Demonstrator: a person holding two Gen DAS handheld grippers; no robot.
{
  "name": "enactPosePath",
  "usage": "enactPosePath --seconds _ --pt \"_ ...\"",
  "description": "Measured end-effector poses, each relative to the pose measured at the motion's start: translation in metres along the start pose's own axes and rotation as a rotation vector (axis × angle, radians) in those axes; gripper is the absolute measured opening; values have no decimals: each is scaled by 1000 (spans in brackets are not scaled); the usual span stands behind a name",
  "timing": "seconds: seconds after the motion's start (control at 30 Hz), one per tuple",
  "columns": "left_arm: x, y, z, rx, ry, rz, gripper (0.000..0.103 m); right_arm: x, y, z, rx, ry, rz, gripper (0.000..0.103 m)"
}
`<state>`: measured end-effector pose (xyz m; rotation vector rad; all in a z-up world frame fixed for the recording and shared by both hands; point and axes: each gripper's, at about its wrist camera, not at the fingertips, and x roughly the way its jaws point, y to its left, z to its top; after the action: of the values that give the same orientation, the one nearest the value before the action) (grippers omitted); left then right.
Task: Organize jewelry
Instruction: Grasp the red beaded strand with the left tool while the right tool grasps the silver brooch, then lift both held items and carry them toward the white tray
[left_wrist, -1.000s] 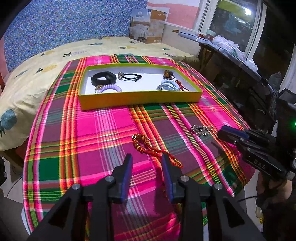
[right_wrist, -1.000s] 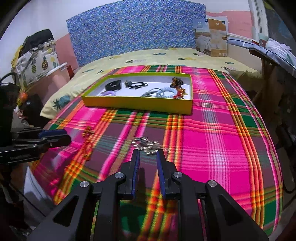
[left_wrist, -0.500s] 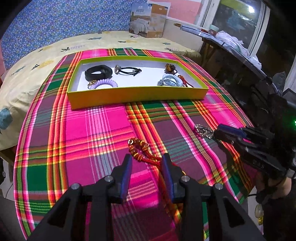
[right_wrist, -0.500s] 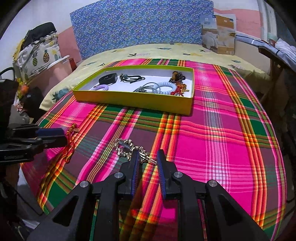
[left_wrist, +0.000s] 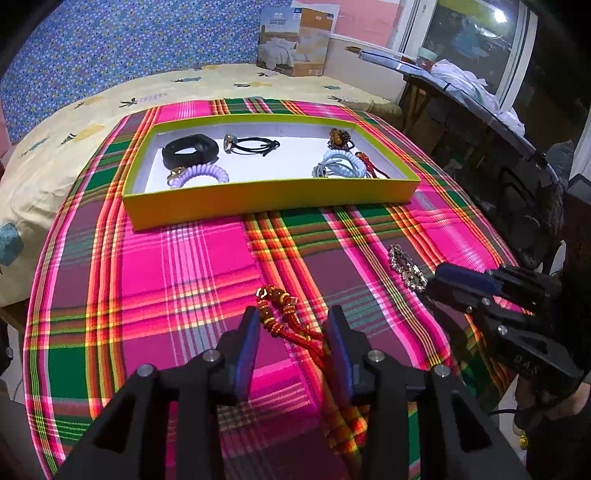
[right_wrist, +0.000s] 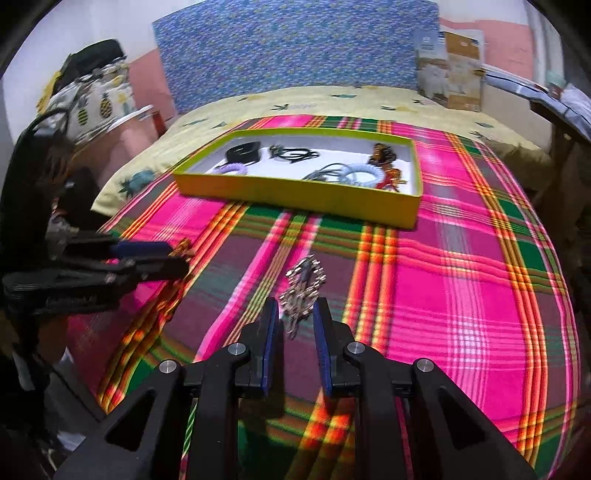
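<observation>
Bright saturated colours, fisheye-bent edges, slight blur.

We are standing in a home bedroom: a bed (left_wrist: 55, 122) wearing a yellow pineapple sheet, a blue flowered headboard (right_wrist: 295, 48), and a night window (left_wrist: 476, 40) shining behind.

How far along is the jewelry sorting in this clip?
Mostly done: the yellow tray already holds the hair ties and bracelets. In hand: the left gripper, jaws opening, straddles the red beaded bracelet; the right gripper straddles the silver chain. Left: grasping both and putting them in the tray.
</observation>
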<state>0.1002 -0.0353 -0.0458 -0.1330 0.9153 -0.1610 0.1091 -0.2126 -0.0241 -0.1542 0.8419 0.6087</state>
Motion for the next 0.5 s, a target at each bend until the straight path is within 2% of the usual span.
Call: enactPosePath --seconds 0.3,0.5 --pt "6 -8 3 55 -26 49 39 9 3 12 41 -4 -20 20" --pt "6 -6 2 75 -41 77 25 18 8 17 3 6 -45 18"
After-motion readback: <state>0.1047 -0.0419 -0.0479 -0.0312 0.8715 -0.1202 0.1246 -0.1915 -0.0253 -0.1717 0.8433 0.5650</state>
